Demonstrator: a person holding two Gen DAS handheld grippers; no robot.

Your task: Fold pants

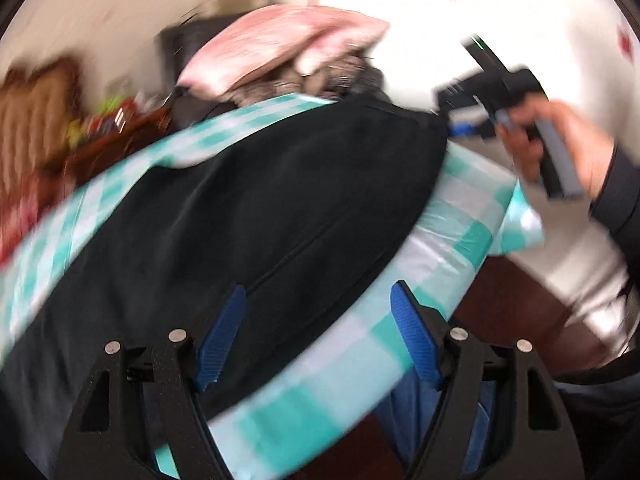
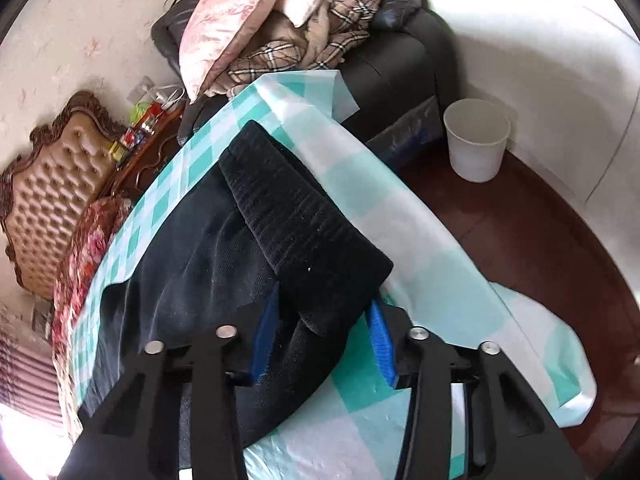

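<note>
Black pants (image 1: 256, 216) lie spread on a table under a teal-and-white checked cloth (image 1: 352, 344). My left gripper (image 1: 318, 332) is open and empty above the pants' near edge. In the left wrist view my right gripper (image 1: 472, 116) shows at the pants' far right corner, held by a hand. In the right wrist view the pants (image 2: 192, 264) lie flat and their ribbed waistband (image 2: 304, 224) sits between the blue fingers (image 2: 382, 344) of my right gripper (image 2: 324, 336). The jaws stand wide around the band, without pinching it.
A dark sofa (image 2: 400, 64) behind the table holds pink pillows (image 2: 240, 12) and a plaid blanket (image 2: 340, 28). A white bucket (image 2: 476, 144) stands on the dark wood floor at right. A tufted headboard (image 2: 52, 184) and a cluttered side table (image 2: 148, 136) are at left.
</note>
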